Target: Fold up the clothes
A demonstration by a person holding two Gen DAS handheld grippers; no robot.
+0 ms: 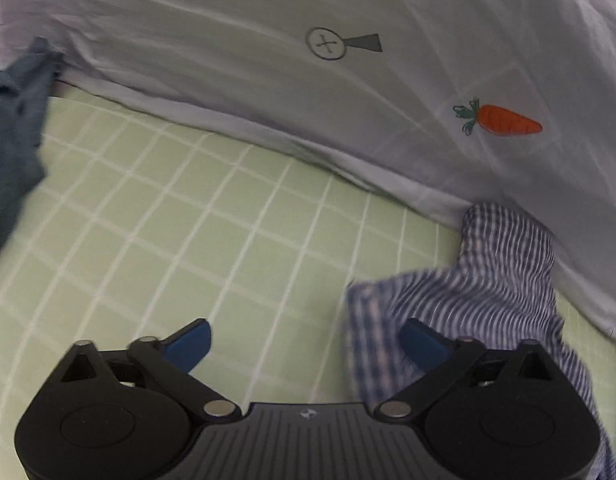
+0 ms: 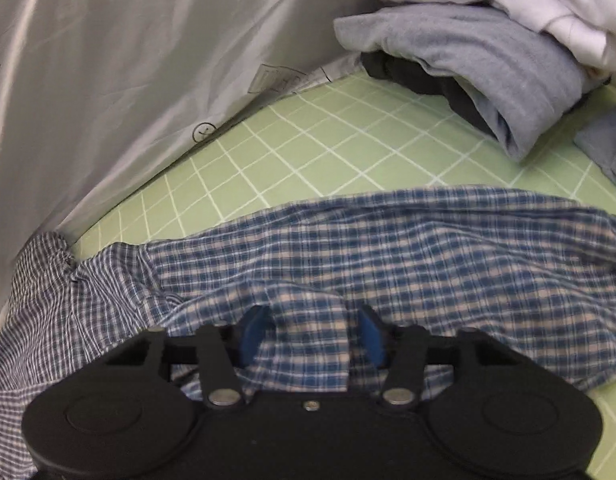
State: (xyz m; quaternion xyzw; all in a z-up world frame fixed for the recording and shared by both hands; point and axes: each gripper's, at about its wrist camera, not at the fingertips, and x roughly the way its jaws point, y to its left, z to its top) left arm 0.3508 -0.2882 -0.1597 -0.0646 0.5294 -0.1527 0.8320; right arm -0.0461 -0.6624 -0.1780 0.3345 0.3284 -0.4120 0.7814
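Note:
A blue-and-white plaid garment (image 2: 427, 264) lies spread across the green checked sheet (image 2: 347, 140). In the right wrist view my right gripper (image 2: 312, 334) stands low over it, jaws half apart, with a raised fold of the plaid cloth between the blue pads (image 2: 252, 332); the pads flank the fold without a clear pinch. In the left wrist view my left gripper (image 1: 306, 344) is open wide above the sheet (image 1: 228, 220). The crumpled end of the plaid garment (image 1: 487, 280) lies under its right finger (image 1: 423, 346), and only the cloth's edge reaches into the gap.
A white duvet (image 1: 268, 80) with a carrot print (image 1: 503, 120) bounds the far side. A dark blue garment (image 1: 12, 128) lies at the left. A stack of folded clothes (image 2: 487, 52), grey under white, sits far right, with more blue cloth (image 2: 603, 140) beside it.

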